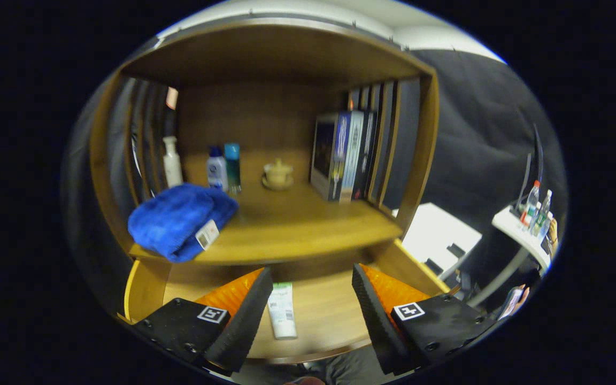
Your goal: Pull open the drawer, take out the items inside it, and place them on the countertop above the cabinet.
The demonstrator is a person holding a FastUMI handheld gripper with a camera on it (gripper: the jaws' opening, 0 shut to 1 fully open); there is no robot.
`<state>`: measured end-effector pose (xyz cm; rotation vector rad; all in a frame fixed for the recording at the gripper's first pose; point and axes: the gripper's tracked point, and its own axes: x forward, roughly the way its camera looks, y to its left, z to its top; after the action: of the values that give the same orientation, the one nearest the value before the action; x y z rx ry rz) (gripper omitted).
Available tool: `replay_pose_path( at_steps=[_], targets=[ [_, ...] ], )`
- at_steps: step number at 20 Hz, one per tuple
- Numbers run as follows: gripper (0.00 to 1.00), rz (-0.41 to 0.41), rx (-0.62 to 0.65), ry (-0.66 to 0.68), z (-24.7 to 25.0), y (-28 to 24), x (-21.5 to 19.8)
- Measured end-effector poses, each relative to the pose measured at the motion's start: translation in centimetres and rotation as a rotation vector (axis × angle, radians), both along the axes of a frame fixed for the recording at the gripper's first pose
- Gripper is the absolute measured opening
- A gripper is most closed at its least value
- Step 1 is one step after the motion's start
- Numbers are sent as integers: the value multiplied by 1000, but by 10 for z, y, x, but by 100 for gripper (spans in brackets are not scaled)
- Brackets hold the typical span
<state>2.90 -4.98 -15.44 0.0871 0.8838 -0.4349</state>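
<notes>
Hovering wide open, gripper [310, 305] over the pulled-out drawer [335, 326], tube [282, 310] lying flat between the fingers nearer the left one, towel [179, 219] already on the countertop [297, 230] above; needed: shifting left, dropping low, pinching across the tube's width.

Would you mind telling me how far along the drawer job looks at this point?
Done: the drawer is pulled open, and a blue towel lies on the countertop, possibly taken out already. In hand: nothing; the hand-held gripper hangs open over the drawer. Left: a white tube lies in the drawer between the fingers, yet to be lifted onto the countertop.
</notes>
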Motion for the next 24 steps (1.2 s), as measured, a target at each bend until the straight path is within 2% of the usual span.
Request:
replay_pose_path(
  at_steps=[3, 6, 11, 15, 19, 22, 23, 24],
  targets=[
    [98, 15, 127, 230, -63, 15, 8],
    [98, -13, 236, 313, -98, 30, 14],
    [98, -30, 302, 451, -139, 41, -3],
    [81, -38, 326, 546, -155, 46, -26],
    [63, -72, 323, 543, -159, 43, -27],
    [52, -120, 337, 482, -155, 44, -16],
    [49, -118, 332, 450, -152, 41, -26],
    [49, -107, 314, 419, -154, 40, -11]
  ],
)
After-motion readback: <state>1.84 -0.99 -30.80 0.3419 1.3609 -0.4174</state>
